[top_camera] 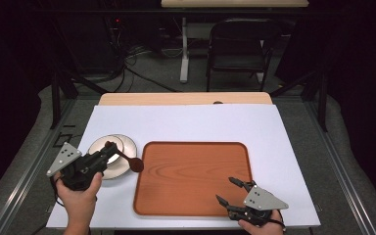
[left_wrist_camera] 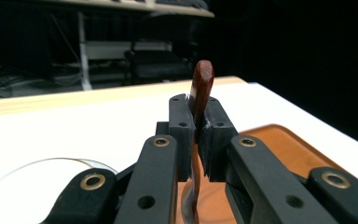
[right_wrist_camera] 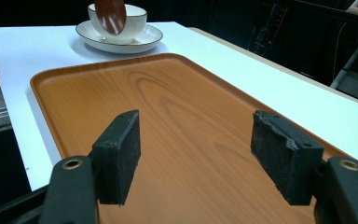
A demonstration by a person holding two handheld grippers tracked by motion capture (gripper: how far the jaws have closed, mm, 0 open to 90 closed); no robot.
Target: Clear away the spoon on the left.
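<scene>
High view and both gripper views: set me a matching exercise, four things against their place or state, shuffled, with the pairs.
Things:
1. spoon
2. tray
3. cup
4. right tongs

Places or states:
A. open above the near tray edge
B. standing on the saucer
C. clamped in the left tongs
D. lying bare on the white table

Pairs: 1-C, 2-D, 3-B, 4-A

Bare wooden tray — open room across it, cup and saucer crowd its left edge
</scene>
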